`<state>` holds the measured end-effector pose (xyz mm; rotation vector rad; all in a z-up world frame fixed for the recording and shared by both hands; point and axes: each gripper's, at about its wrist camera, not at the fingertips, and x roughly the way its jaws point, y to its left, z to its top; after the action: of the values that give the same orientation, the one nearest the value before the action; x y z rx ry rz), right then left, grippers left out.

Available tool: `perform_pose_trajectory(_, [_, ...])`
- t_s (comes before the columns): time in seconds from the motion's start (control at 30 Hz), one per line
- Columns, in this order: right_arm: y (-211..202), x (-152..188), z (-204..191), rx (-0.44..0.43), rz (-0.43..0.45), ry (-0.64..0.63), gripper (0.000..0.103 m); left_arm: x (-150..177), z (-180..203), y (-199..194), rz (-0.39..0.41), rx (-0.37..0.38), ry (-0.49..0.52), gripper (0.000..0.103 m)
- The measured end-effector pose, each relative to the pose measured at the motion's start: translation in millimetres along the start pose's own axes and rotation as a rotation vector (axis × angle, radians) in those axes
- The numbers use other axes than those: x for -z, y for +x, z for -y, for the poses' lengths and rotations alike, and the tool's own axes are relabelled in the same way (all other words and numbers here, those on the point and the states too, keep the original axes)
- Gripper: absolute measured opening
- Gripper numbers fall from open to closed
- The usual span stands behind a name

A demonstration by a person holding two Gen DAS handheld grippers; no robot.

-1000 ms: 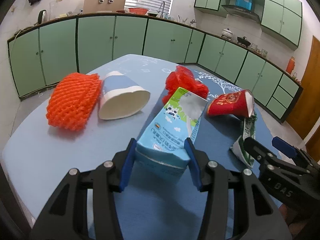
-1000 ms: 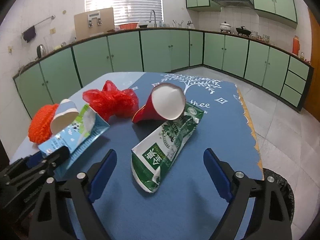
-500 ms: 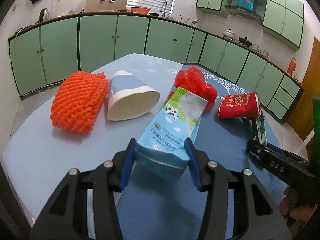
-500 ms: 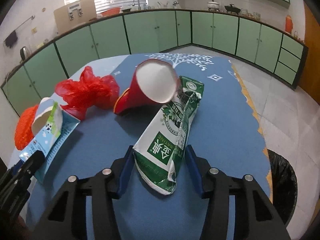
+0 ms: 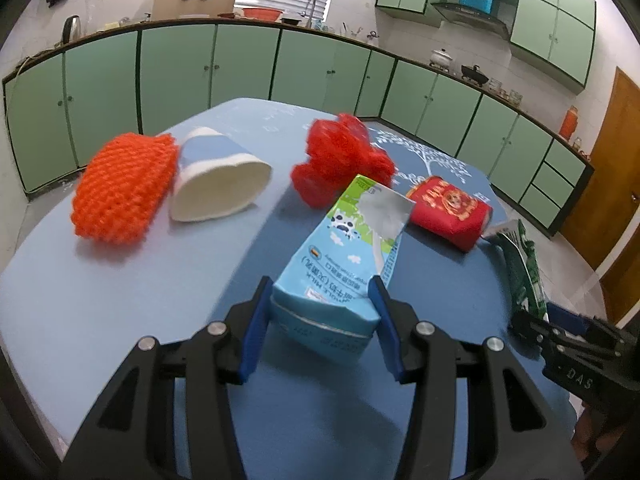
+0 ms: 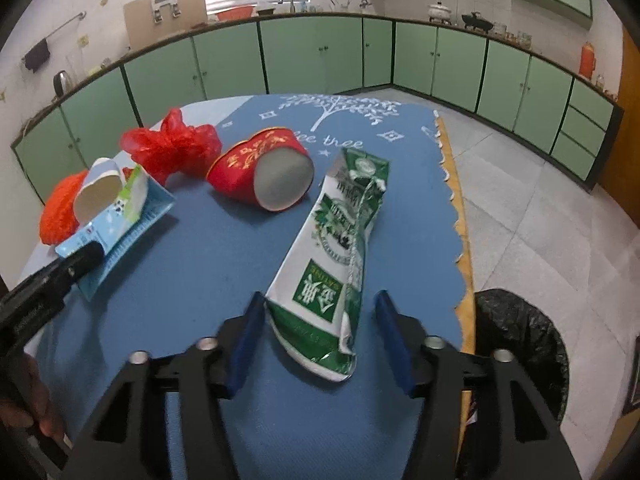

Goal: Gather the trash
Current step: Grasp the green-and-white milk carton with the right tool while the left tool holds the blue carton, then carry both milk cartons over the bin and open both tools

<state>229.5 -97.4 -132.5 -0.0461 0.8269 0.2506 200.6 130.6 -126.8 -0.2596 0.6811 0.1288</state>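
My left gripper (image 5: 322, 316) is shut on the near end of a light blue milk carton (image 5: 344, 256) and holds it over the blue table (image 5: 132, 288). My right gripper (image 6: 320, 324) is shut on the near end of a flattened green milk carton (image 6: 340, 240), lifted off the table. The green carton also shows at the right of the left wrist view (image 5: 522, 268), and the blue carton at the left of the right wrist view (image 6: 120, 220). On the table lie a red paper cup (image 6: 264, 176), a red plastic bag (image 6: 172, 148), a blue-white paper cup (image 5: 216, 176) and an orange foam net (image 5: 124, 184).
A bin lined with a black bag (image 6: 520, 344) stands on the floor by the table's right edge. Green cabinets (image 6: 320, 60) run along the walls behind. A tiled floor (image 6: 540, 200) lies right of the table.
My right gripper closed on the green carton and has lifted it. The red cup has rolled down onto its side. My left gripper keeps its hold on the blue carton and has risen slightly.
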Motion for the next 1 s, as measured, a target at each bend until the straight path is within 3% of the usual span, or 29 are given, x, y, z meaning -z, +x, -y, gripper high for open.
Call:
perform_pose_trajectory(0.2, [12, -11, 1, 0.014, 0.001, 0.061, 0.073, 4, 13, -1, -0.005, 0.008, 0.017, 0.047])
perform_pose_trajectory(0.33, [21, -12, 14, -0.002, -0.025, 0.127, 0.046, 4, 13, -3, -0.002, 0.001, 0.02, 0.047])
perform_pose_trajectory(0.6, [1, -5, 34, -0.043, 0.006, 0.15, 0.045, 1, 25, -12, 0.008, 0.032, 0.036, 0.047])
perform_pose_trajectory(0.8, [-35, 6, 72, 0.004, 0.049, 0.169, 0.045, 3, 67, -21, 0.013, 0.113, 0.075, 0.047])
perform_pose_trajectory(1.0, [-71, 31, 141, 0.118, 0.071, 0.225, 0.045, 12, 132, -19, -0.004, 0.228, 0.137, 0.047])
